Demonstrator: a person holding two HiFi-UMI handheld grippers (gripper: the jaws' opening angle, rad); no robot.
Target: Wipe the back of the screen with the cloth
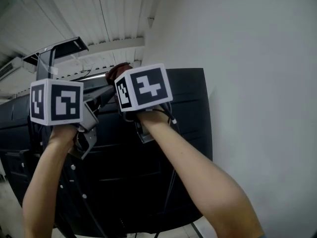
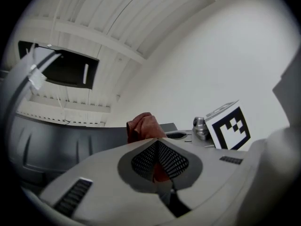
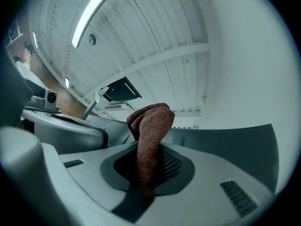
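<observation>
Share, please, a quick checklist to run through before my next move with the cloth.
1. Reddish-brown knitted cloth clamped in right gripper: ok.
2. Left gripper also pinching it: ok, red shows between its fingers.
3. Cloth at top edge of black plastic screen back: ok.
4. Cloth pressing on the panel: cannot tell.
5. Both grippers clear of white wall: ok.

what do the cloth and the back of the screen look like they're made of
Cloth: reddish-brown knitted or terry-like fabric, matte; a fine looped texture shows. Back of the screen: probably moulded plastic, dark, with a slight sheen; shallow ribs run across it.
</observation>
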